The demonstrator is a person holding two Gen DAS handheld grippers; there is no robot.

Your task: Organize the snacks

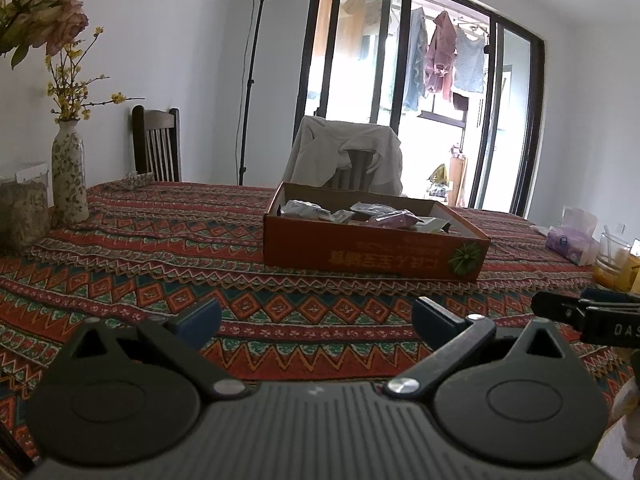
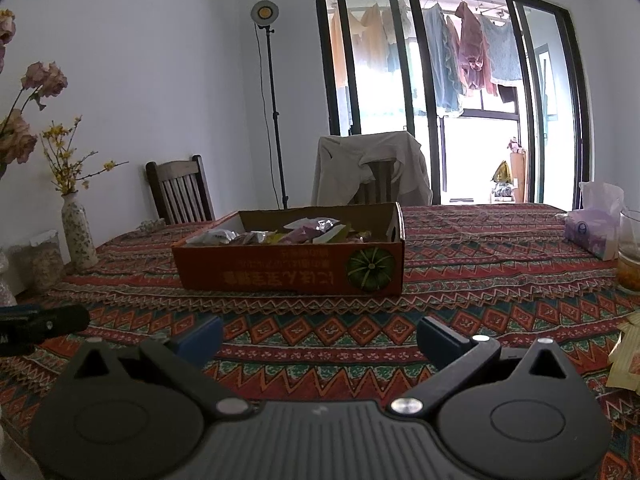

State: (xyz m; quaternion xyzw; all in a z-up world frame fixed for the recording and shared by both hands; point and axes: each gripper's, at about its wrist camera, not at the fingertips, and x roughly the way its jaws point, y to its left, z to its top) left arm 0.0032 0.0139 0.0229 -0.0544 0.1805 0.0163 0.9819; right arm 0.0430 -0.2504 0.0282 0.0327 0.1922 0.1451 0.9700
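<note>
An orange cardboard box [image 1: 372,250] [image 2: 292,270] with a green squash picture stands mid-table, holding several wrapped snack packets [image 1: 312,211] [image 2: 304,232]. My left gripper [image 1: 316,320] hovers low over the patterned tablecloth, short of the box, open with nothing between its blue pads. My right gripper [image 2: 320,338] sits likewise before the box, open and holding nothing. In the left wrist view the right gripper's dark side [image 1: 592,316] shows at the right edge. The right wrist view catches the left gripper [image 2: 40,324] at its left edge. Yellow snack packets [image 2: 626,360] lie at the table's right edge.
A floral vase [image 1: 70,178] [image 2: 79,236] and jars [image 2: 46,258] stand at the left. A tissue pack [image 1: 572,240] [image 2: 592,232] and a glass [image 1: 614,260] [image 2: 630,252] are at the right. Two chairs [image 1: 158,144] [image 1: 348,158] and a lamp stand [image 1: 250,80] are behind the table.
</note>
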